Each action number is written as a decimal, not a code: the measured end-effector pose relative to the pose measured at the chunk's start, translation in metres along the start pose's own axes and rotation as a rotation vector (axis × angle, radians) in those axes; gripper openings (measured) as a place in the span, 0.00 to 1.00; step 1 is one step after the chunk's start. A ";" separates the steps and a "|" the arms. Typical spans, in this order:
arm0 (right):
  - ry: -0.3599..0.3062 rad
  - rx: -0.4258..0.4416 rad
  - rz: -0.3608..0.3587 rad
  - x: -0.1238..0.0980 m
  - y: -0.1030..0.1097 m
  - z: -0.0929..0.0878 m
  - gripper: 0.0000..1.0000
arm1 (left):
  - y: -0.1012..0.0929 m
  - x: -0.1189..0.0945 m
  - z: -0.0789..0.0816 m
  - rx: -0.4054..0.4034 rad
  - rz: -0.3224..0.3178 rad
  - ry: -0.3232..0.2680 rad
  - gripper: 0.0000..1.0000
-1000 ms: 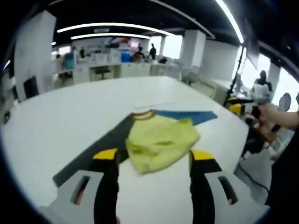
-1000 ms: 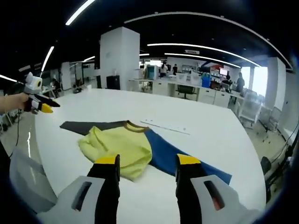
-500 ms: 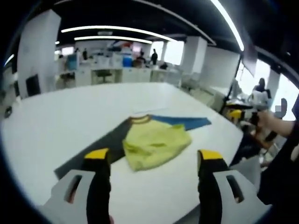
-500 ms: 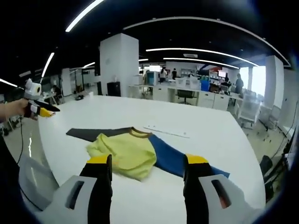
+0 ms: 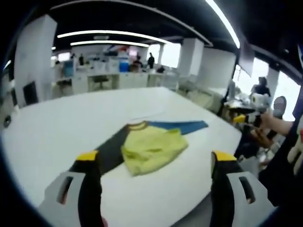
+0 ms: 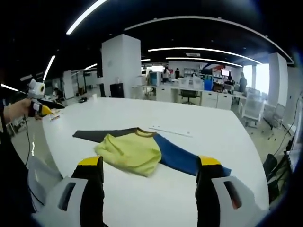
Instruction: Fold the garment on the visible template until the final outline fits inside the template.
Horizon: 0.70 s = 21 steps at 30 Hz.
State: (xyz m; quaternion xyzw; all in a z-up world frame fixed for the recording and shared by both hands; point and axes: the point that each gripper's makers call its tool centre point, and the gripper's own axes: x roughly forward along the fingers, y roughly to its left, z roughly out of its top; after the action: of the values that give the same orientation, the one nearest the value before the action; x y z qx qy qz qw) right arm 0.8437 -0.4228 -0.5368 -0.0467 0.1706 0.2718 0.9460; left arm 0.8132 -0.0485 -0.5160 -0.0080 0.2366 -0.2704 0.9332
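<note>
The garment lies bunched on the white table: a yellow body folded over itself, a brown collar, a dark sleeve on one side and a blue sleeve on the other. My left gripper hovers short of it, jaws wide open and empty. The right gripper view has the same garment with its blue sleeve and dark sleeve. My right gripper is also open and empty, held back from the cloth. Each gripper appears small at the other view's edge, held in a hand.
A thin pale strip lies on the table beyond the collar. The table's rounded edge runs close below the garment. Desks, chairs and people stand far behind. A person's sleeve is at the right.
Both grippers have drawn back from the garment and their jaws have spread wider. The garment looks smaller and farther off in both views and has not moved on the table.
</note>
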 end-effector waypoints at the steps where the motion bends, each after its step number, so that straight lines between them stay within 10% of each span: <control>1: -0.002 0.002 0.004 0.000 0.000 0.001 0.85 | -0.002 0.000 0.001 0.001 -0.014 0.000 0.96; 21: -0.015 0.002 0.030 0.008 0.007 0.005 0.99 | 0.003 0.011 -0.005 -0.007 -0.026 0.022 0.99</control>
State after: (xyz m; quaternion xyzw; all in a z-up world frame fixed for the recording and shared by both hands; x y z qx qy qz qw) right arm 0.8483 -0.4122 -0.5353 -0.0413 0.1646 0.2863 0.9430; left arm 0.8206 -0.0513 -0.5259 -0.0115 0.2478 -0.2817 0.9269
